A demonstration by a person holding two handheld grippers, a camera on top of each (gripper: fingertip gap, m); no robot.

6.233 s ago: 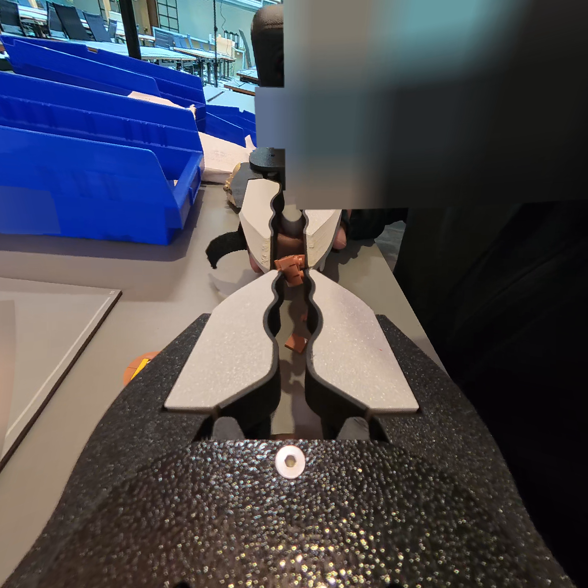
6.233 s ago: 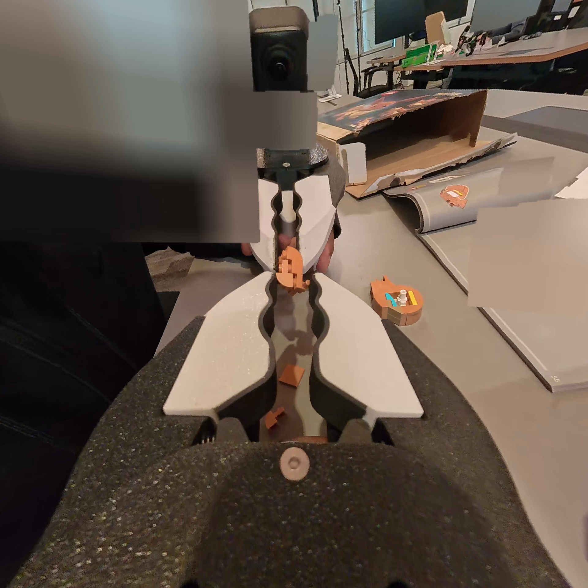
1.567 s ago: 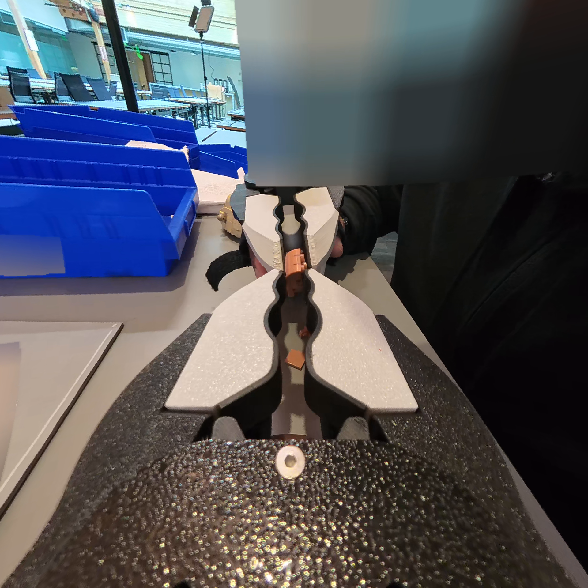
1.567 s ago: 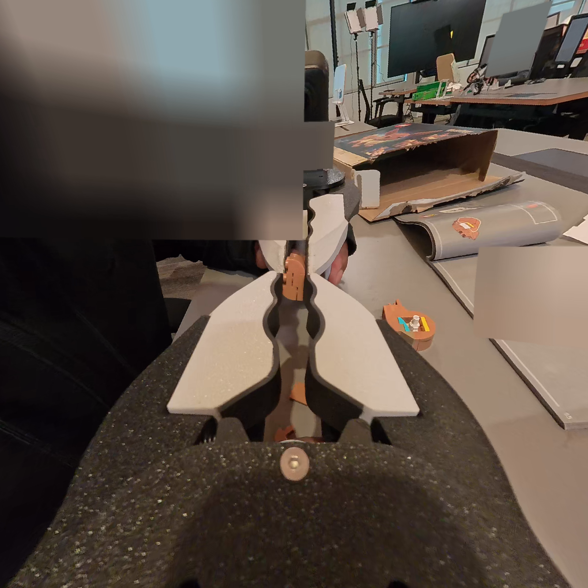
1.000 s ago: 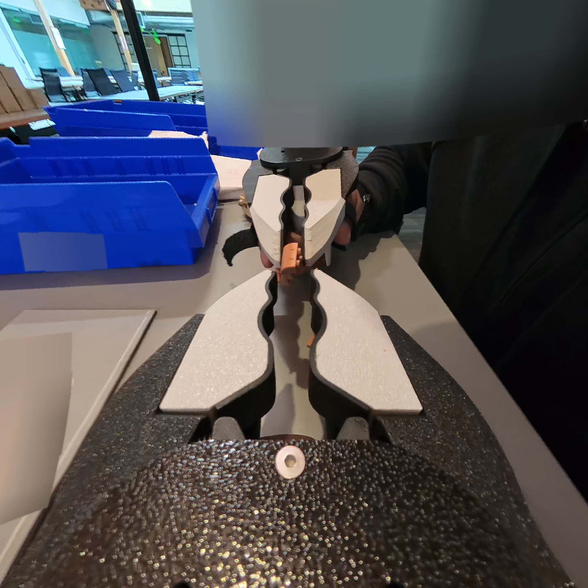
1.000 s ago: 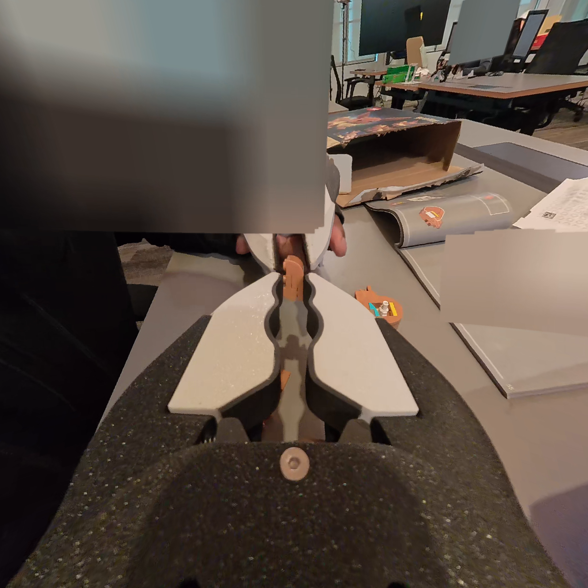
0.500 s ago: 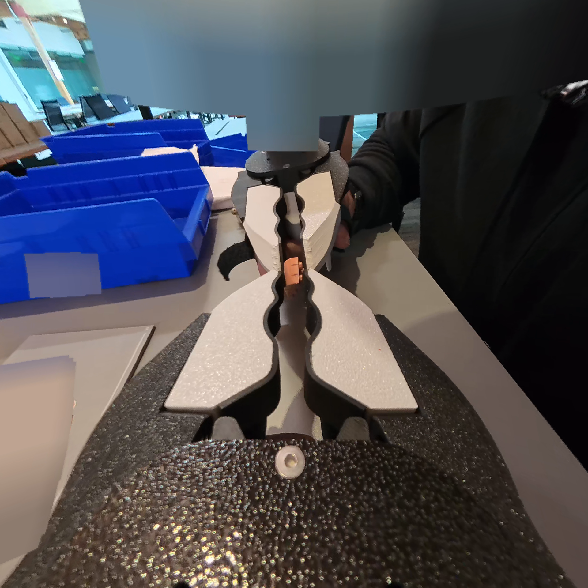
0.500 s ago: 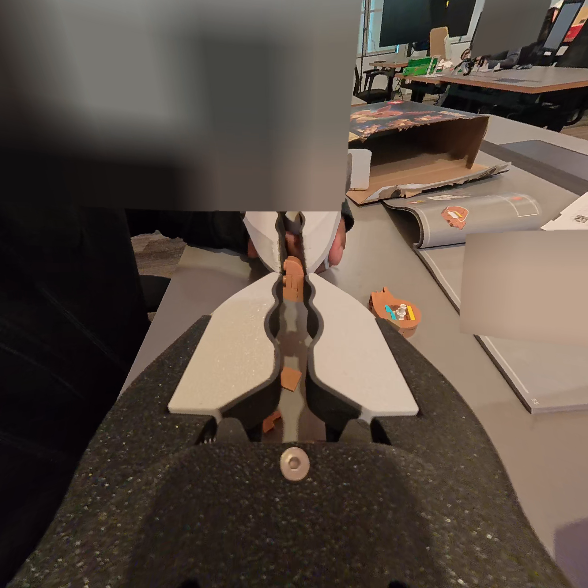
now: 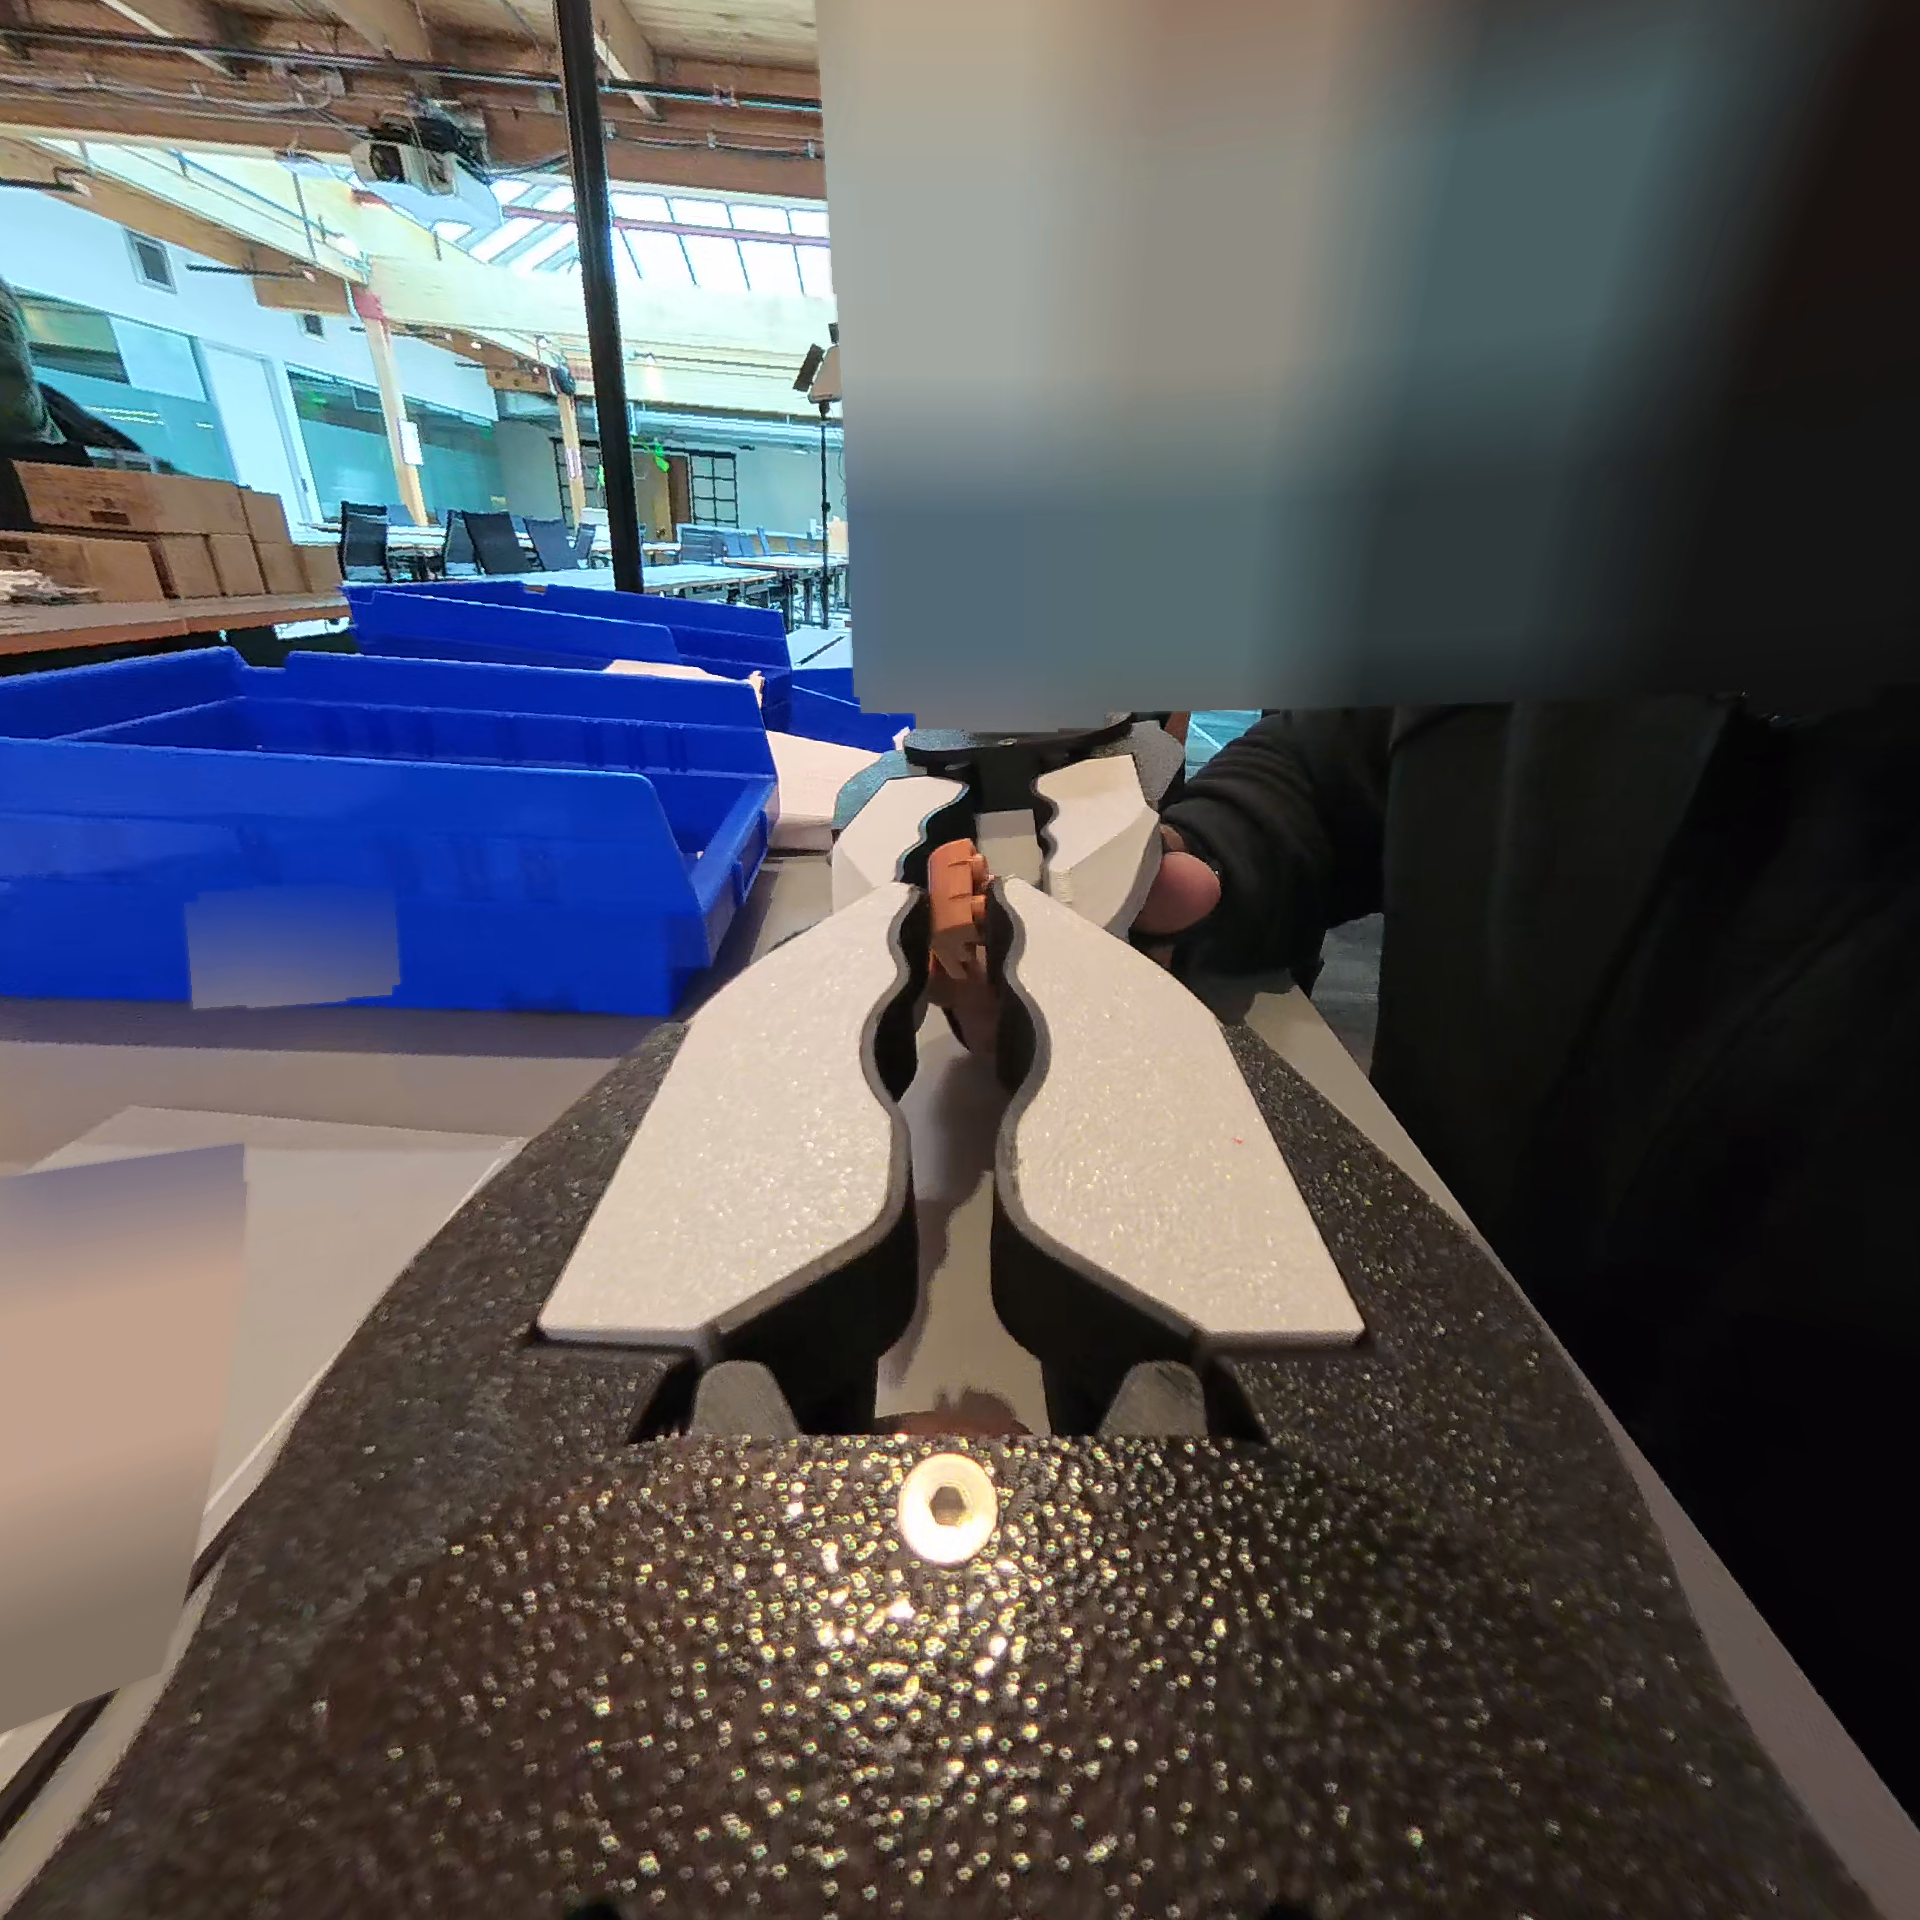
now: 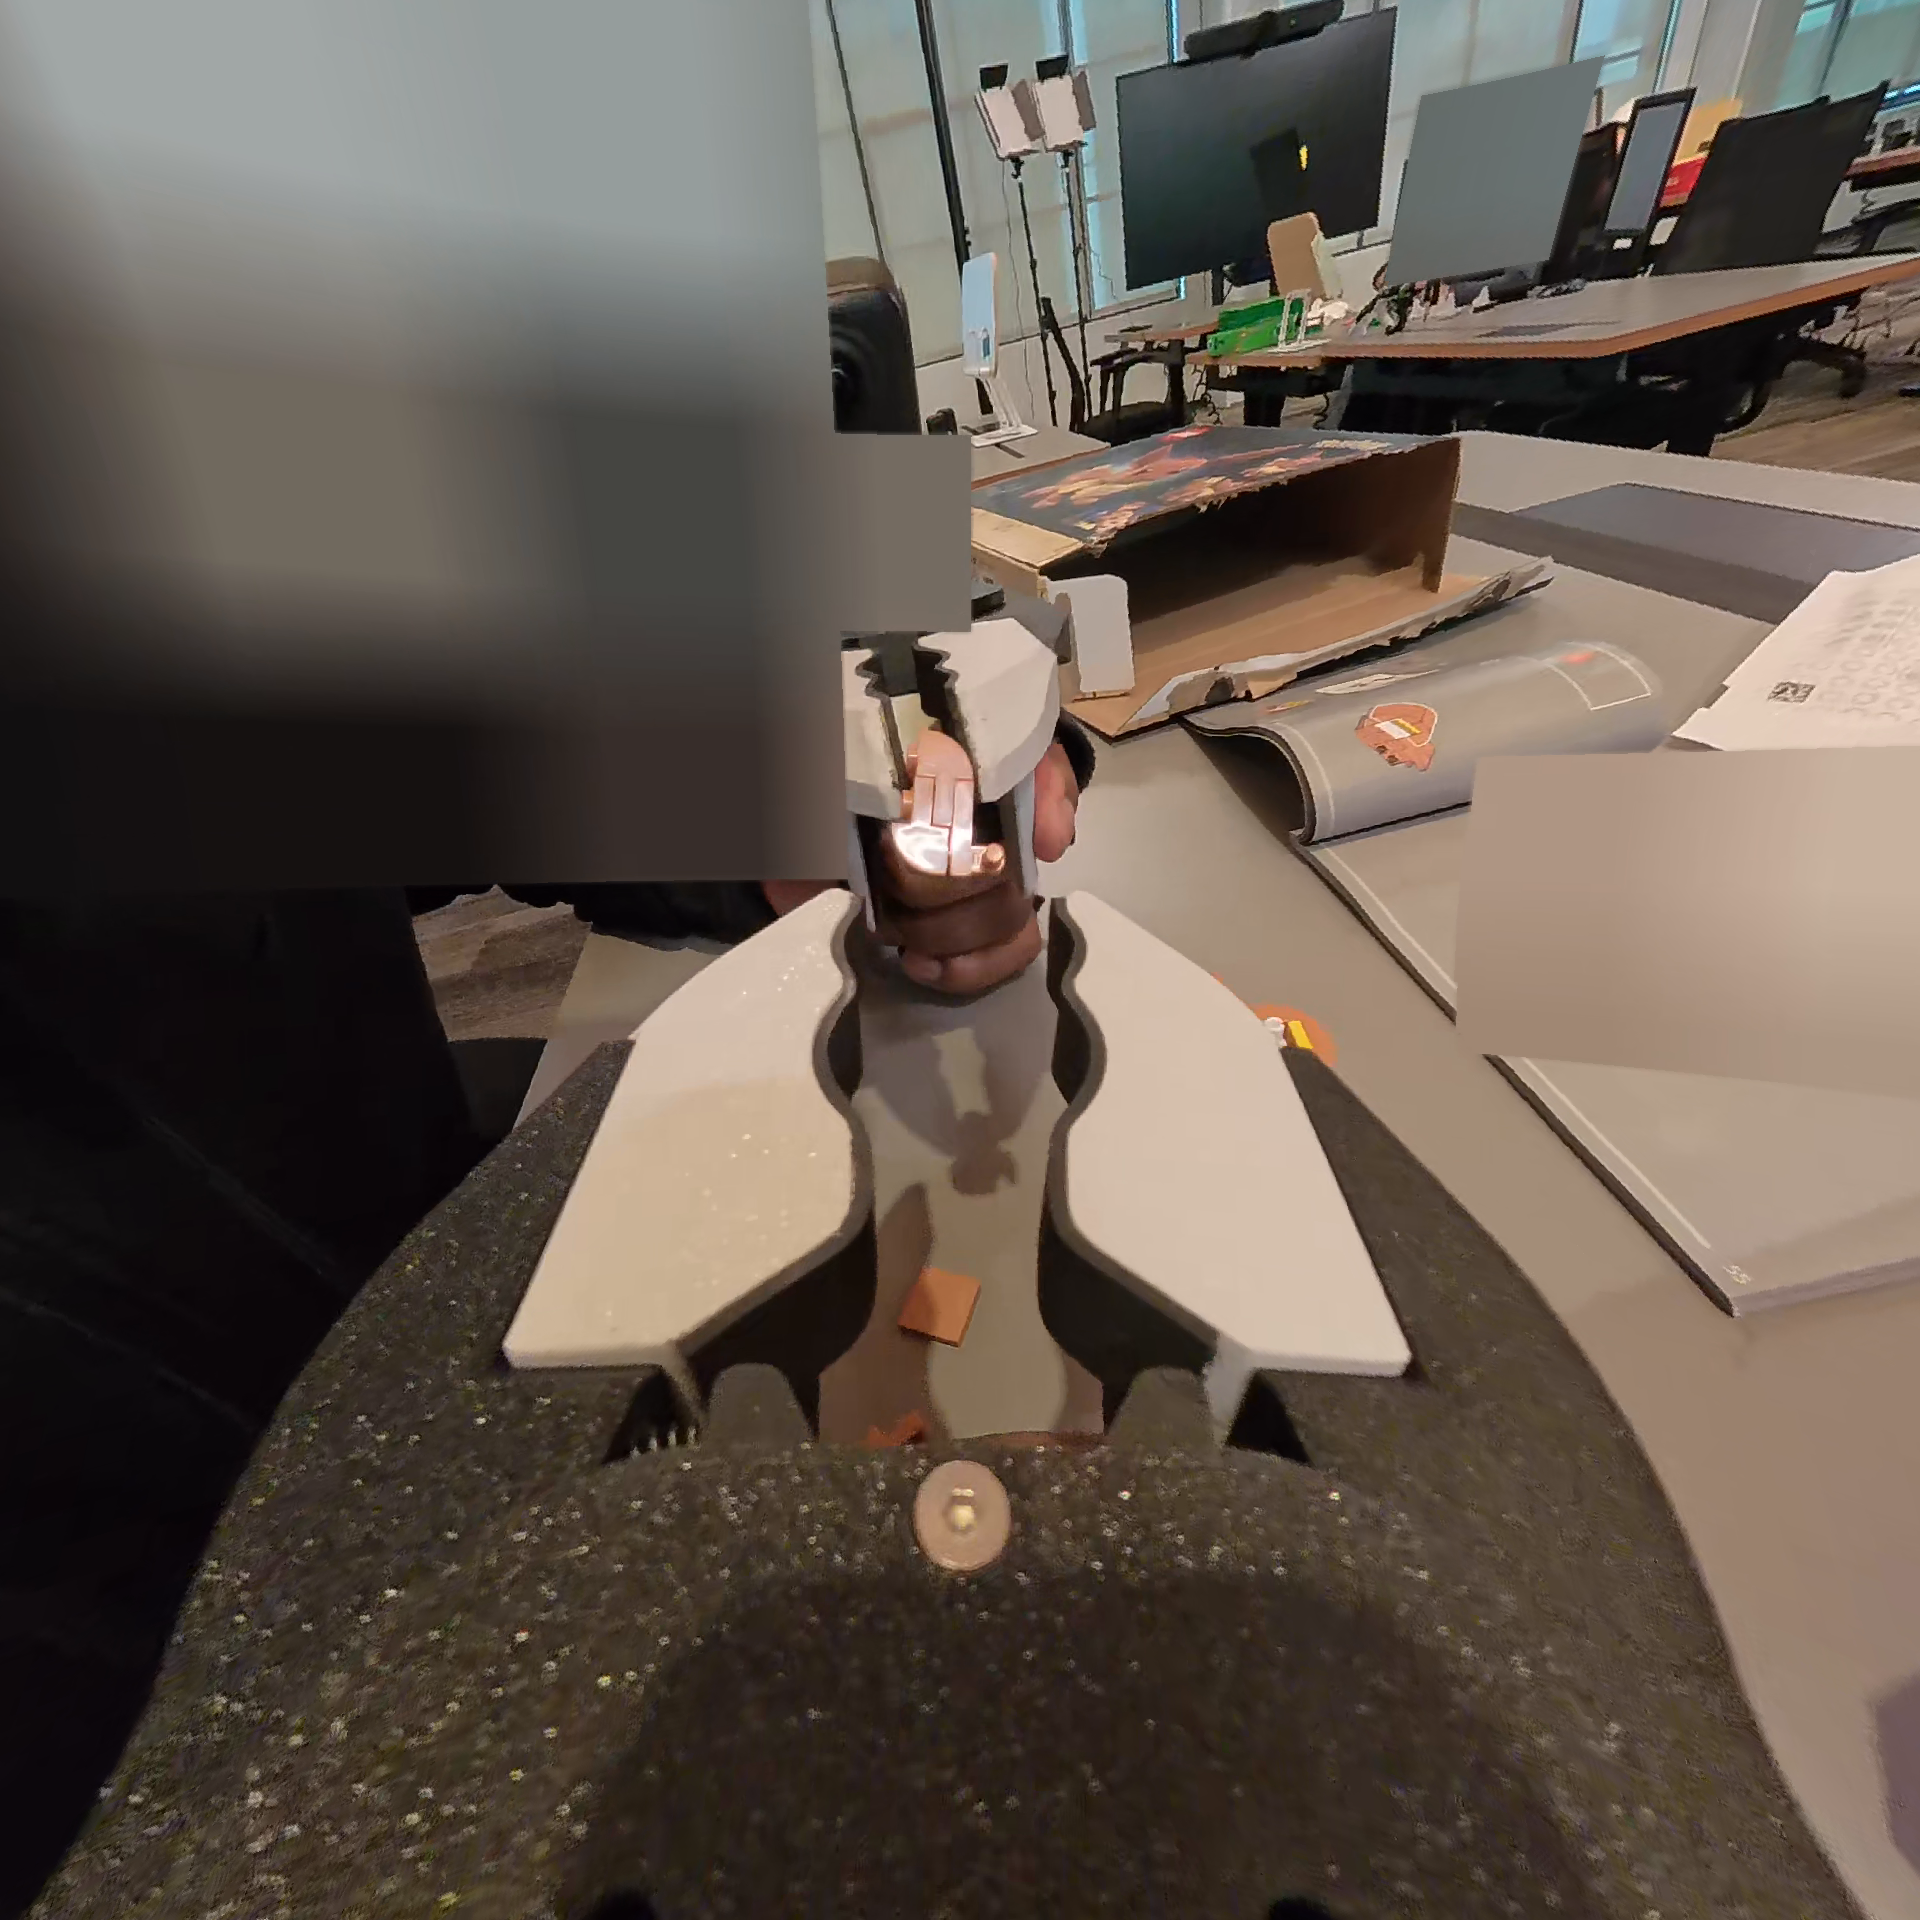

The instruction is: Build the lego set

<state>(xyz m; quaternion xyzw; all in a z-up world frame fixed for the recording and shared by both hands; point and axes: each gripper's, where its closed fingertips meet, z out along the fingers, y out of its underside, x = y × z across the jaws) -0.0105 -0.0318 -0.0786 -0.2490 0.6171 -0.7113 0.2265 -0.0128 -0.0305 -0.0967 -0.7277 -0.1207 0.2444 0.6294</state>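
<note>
My left gripper [image 9: 958, 891] is shut on a small orange-brown brick assembly [image 9: 951, 914], held above the grey table. In the right wrist view the same assembly [image 10: 935, 821] sits pinched between the left gripper's fingers [image 10: 1003, 727], with a hand behind it. My right gripper [image 10: 956, 920] is open. Its fingertips stand a little short of the assembly and do not touch it. In the left wrist view the right gripper [image 9: 1003, 847] faces me just beyond the brick, with its jaws apart.
Blue bins [image 9: 364, 831] stand at the left. A torn cardboard box [image 10: 1247, 561], an open booklet [image 10: 1455, 727] and a grey board [image 10: 1662, 1195] lie to the right. A small brown brick model [image 10: 1283, 1023] and a loose brown tile [image 10: 940, 1304] lie on the table. Both grippers' tips are close together, under 4 cm apart.
Both grippers pinched the brick assembly half a second ago. My right gripper has now opened and drawn back from it. The assembly stays in my left gripper, which has tilted upward.
</note>
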